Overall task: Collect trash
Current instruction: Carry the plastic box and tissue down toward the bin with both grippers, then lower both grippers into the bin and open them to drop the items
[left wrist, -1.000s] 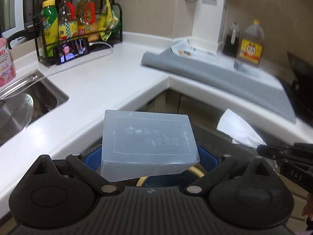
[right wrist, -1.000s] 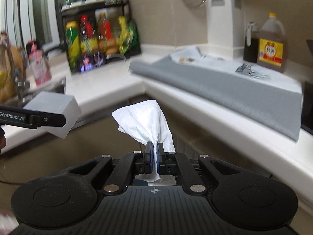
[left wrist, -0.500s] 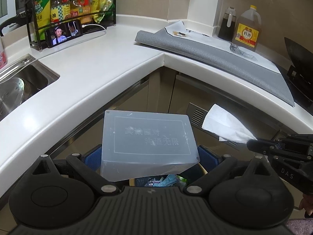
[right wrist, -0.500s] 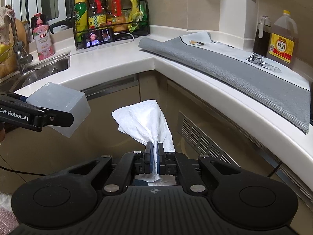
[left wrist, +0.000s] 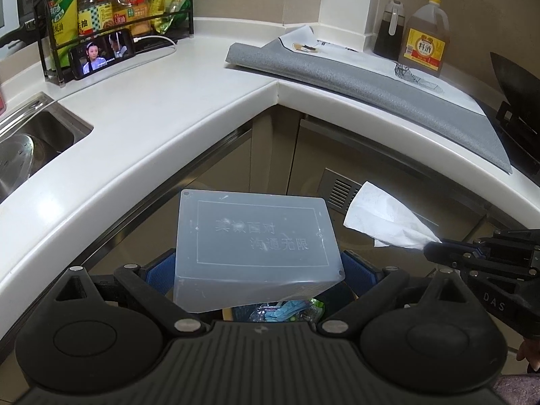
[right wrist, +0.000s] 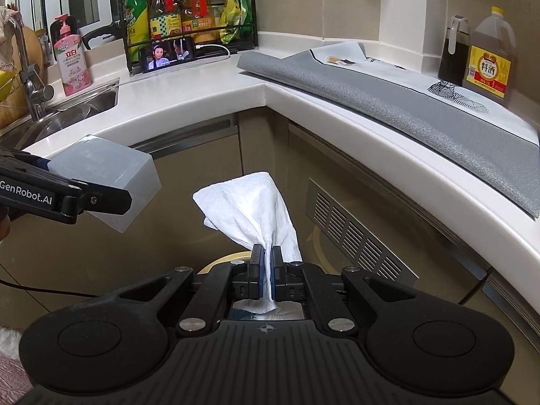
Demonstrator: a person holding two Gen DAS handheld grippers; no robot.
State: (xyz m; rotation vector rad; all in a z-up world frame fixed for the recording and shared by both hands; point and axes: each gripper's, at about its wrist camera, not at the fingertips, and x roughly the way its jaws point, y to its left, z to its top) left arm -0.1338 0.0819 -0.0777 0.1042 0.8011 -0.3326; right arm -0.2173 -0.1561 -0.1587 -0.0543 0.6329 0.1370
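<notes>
Trash in hand: a frosted translucent plastic box [left wrist: 256, 246] with faint embossed characters, clamped by the left gripper [left wrist: 258, 270], and a crumpled white tissue [right wrist: 251, 212] pinched in the closed right gripper [right wrist: 266, 270], both below the white tabletop [left wrist: 162, 101] corner edge.

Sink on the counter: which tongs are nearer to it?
Left. The left tongs, gripping the plastic box, hang just off the sink counter; the right tongs are farther along.

Both my wrist cameras look forward and down along my fingers, close, at the counter corner [left wrist: 276, 84]. Each sees the other gripper; both share the spice rack [right wrist: 189, 20].
</notes>
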